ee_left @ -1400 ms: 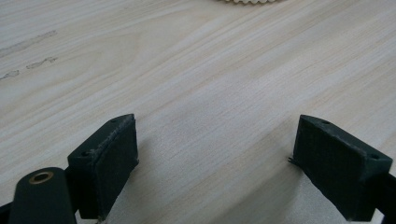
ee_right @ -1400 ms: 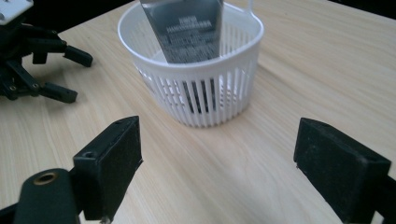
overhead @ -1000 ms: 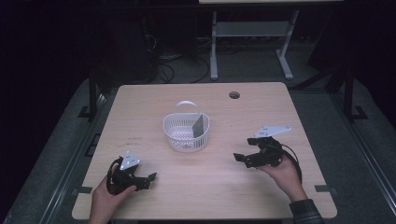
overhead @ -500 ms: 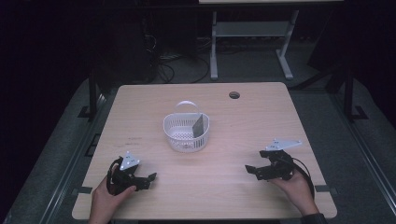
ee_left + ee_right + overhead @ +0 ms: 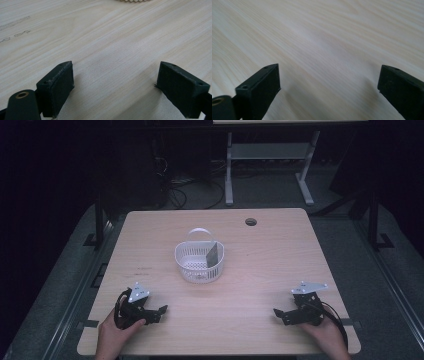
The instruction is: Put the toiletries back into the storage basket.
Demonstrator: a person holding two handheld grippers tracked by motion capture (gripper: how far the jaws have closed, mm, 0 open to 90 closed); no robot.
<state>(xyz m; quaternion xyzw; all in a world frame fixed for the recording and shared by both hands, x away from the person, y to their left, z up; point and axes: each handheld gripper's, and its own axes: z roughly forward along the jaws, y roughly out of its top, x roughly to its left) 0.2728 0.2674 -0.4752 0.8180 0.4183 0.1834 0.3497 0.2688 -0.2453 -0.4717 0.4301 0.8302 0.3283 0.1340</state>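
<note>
A white plastic basket [image 5: 199,262] with an upright handle stands at the table's middle. A flat grey piece [image 5: 214,255] leans inside it. My left gripper [image 5: 159,311] rests low at the near left of the table, open, its jaws wide over bare wood [image 5: 115,72]; the basket's rim [image 5: 132,0] peeks in at the top of the left gripper view. My right gripper [image 5: 279,314] sits low at the near right, pointing left. Its jaws have just been opening and stand wide with nothing between them [image 5: 328,75].
The light wooden table [image 5: 260,250] has a round cable hole [image 5: 251,222] at the far right. Faint dark marks [image 5: 15,33] lie on the wood left of the basket. A metal stand [image 5: 270,155] is behind the table on the dark floor.
My right gripper has moved toward the near right corner and come down close to the tabletop. The left gripper and the basket have stayed in place.
</note>
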